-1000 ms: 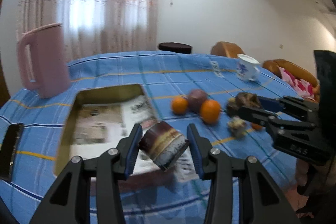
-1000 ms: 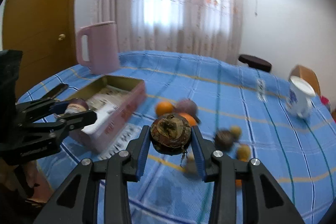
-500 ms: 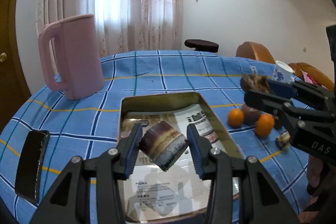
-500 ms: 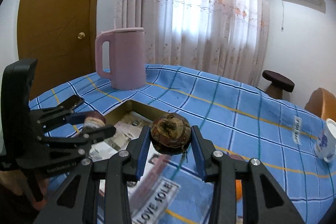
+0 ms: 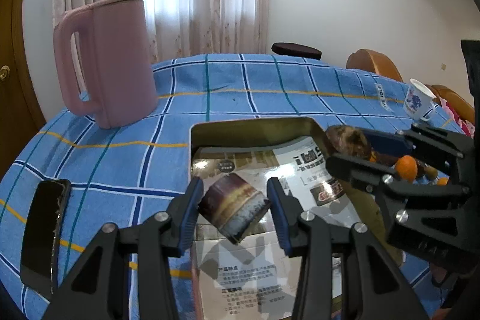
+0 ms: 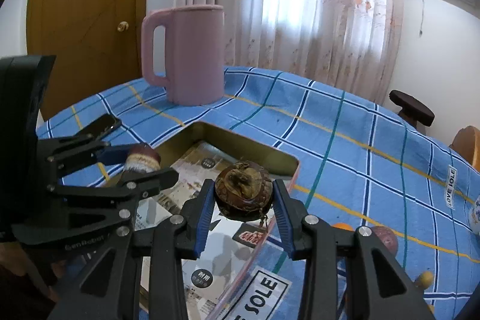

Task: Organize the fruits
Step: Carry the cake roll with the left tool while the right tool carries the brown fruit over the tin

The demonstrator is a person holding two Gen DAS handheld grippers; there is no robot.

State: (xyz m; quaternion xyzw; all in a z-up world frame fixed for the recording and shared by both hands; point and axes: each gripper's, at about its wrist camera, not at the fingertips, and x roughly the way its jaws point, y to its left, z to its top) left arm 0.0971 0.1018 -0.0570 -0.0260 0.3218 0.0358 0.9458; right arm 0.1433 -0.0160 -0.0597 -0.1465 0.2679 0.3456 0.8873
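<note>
Both tools have swung off the loose fruit pile and now hang over the tray; a second ago the tray sat off to the side of each view.

Left tool [image 5: 234, 210] is clamped on a cut fruit piece [image 5: 233, 207]: dark purple rind, pale cut face, tilted in the grip, above the near half of the tray. Right tool [image 6: 243, 197] is clamped on a round brown fruit [image 6: 243, 191], wrinkled skin, dry stem scar facing up, above the tray's right edge. Fingers bear on opposite sides of each, at about the widest part.

Handling, my read: both light. Round one looks hard-shelled and dry, so it should hold well on the equator but will roll once let go. Cut piece is probably softer at the exposed face; keep pressure on the rind, not the cut end.

Tray [image 5: 255, 123] is a shallow gold tin with low walls, lined with glossy printed paper. Likely slick, so release low.

Tabletop [image 5: 126, 158] is round, under a blue checked cloth. Pink jug [image 5: 108, 62] behind the tray, dark phone [image 5: 42, 230] on the left, white mug [image 5: 418, 101] far right. Oranges [image 5: 405, 167] and other loose fruit still lie right of the tray, partly hidden by the right tool.

Room: sheer flowered curtain, wooden door, stool, chairs.
</note>
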